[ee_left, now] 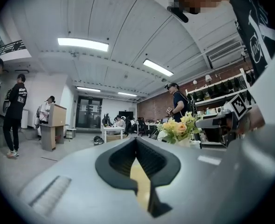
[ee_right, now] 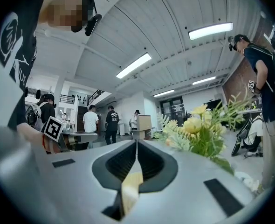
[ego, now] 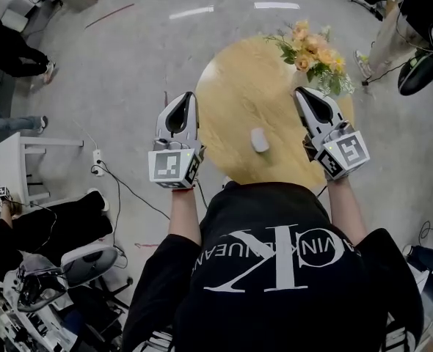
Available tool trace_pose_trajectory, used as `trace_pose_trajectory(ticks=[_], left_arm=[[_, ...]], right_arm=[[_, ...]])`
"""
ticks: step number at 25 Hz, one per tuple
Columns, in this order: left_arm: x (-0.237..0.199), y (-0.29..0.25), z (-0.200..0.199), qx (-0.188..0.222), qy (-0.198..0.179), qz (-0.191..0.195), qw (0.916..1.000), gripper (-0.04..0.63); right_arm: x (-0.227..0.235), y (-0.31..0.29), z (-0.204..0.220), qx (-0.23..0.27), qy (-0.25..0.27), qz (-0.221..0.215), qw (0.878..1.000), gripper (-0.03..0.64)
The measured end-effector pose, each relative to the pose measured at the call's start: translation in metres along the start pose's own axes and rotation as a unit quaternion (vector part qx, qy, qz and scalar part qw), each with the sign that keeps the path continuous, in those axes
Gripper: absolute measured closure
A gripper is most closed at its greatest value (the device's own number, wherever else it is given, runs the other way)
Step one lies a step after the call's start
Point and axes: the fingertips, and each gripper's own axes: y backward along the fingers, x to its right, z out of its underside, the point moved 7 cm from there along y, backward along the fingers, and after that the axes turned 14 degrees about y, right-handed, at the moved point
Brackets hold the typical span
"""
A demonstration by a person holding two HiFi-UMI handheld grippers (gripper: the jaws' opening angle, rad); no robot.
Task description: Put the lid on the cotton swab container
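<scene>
Closest to the lens: a black T-shirt (ego: pixel 275 270) with white lettering on the person who holds both tools.

Left gripper (ego: pixel 188 98): held over the floor just off the left edge of the table, jaws closed together with nothing between them. Right gripper (ego: pixel 300 92): held over the right part of the table, just beside the bouquet, jaws likewise closed and empty.

Surface: 1 round wooden table (ego: pixel 231 86), light brown. On it, a small white container (ego: pixel 259 139) sits near the person's edge, between the 2 grippers and well apart from both. Whether its lid is on cannot be made out at this size. A bouquet (ego: pixel 315 59) of yellow and peach flowers with green leaves stands at the far right rim.

Room: grey concrete floor (ego: pixel 128 64). A white power strip (ego: pixel 97 162) with a trailing cable lies to the left, next to a white side table (ego: pixel 11 149). A grey office chair (ego: pixel 88 261) stands at lower left. The left gripper view shows a pale panelled ceiling with strip lights (ee_left: pixel 83 44), a brick wall (ee_left: pixel 156 108), wall shelves (ee_left: pixel 216 85) and a standing bystander (ee_left: pixel 178 99) in dark clothing behind the flowers. The right gripper view shows several more people standing farther back.
</scene>
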Motion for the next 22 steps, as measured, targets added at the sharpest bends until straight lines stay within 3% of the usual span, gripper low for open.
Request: trace_pose_trajectory(ticks=[22], left_arm=[[0.0,0.0,0.006,0.006,0.01,-0.004,0.9999,0.583]], right_arm=[[-0.003,0.0,0.009,-0.005,-0.007,-0.008,1.0,0.595]])
